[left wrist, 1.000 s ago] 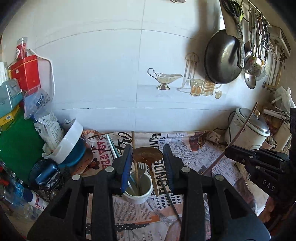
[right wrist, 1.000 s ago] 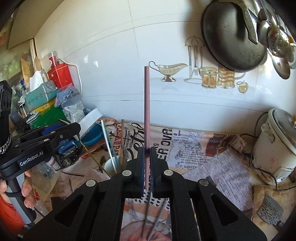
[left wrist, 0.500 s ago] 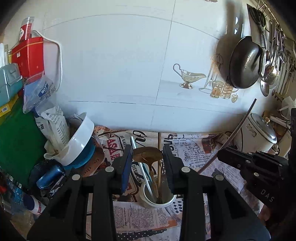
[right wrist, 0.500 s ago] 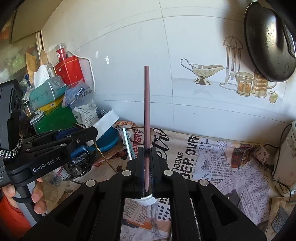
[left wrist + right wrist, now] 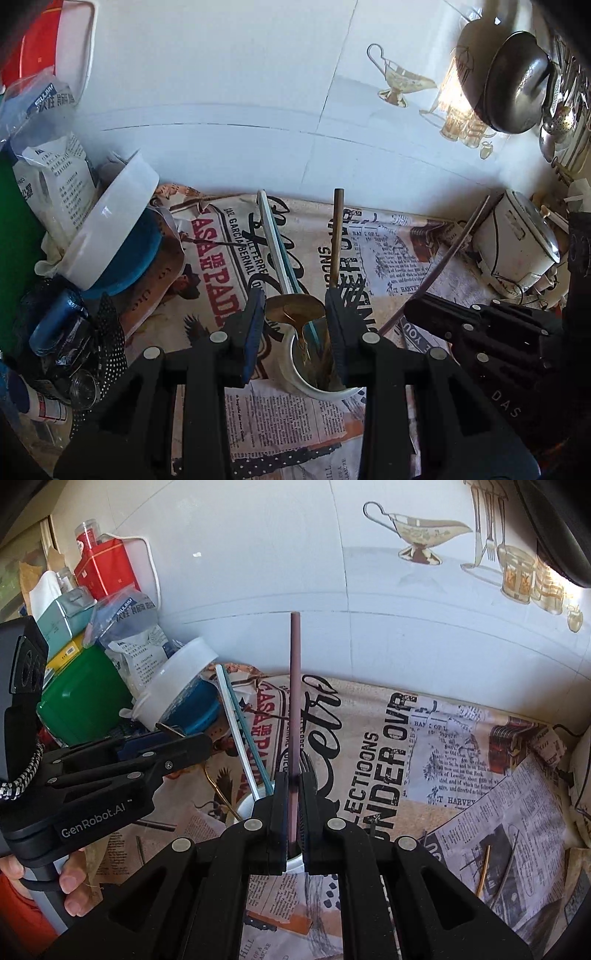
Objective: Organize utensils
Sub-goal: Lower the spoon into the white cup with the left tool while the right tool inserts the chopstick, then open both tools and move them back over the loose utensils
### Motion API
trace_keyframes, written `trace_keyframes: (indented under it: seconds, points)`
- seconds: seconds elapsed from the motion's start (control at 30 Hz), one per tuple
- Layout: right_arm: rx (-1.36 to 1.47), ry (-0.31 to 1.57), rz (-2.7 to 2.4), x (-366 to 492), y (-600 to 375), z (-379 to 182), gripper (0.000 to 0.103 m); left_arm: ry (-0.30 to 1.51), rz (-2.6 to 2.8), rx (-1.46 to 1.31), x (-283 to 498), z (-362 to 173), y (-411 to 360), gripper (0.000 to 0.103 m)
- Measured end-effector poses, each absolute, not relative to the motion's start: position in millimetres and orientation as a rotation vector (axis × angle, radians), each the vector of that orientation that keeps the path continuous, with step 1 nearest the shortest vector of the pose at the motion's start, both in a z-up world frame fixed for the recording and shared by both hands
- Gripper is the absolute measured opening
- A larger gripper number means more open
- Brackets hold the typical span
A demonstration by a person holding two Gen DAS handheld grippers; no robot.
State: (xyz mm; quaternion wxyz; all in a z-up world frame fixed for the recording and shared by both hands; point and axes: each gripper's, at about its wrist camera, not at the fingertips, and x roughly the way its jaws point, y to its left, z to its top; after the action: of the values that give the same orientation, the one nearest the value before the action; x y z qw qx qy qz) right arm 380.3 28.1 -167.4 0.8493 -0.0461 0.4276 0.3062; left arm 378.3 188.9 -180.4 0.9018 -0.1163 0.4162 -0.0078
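Over the white cup (image 5: 320,384), both grippers hold utensils.
Left gripper (image 5: 295,321) part-open, clasping a golden spoon (image 5: 295,314); right gripper (image 5: 294,805) clamped tight on an upright purple chopstick (image 5: 295,701).

White tiled wall (image 5: 236,85) with gravy-boat decal (image 5: 417,531); newspaper-covered counter (image 5: 461,746); sunlight from right.

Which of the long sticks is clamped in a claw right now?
The mauve stick, pinched upright in the right claw. The wooden stick and the white-and-teal ones just lean in the white cup.
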Motion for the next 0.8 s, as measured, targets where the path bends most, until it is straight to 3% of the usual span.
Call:
trace_keyframes:
  seconds: [0.5,0.8]
  points:
    - [-0.139,0.949,0.634,386.2,47.4,-183.5,0.005,0.919,-0.011,-0.235,386.5,-192.0,193.9,0.033]
    - [-0.137,0.915,0.643,372.9,34.0,-163.3,0.018,0.844,0.031,-0.172,366.3,-156.1,180.8,0.033]
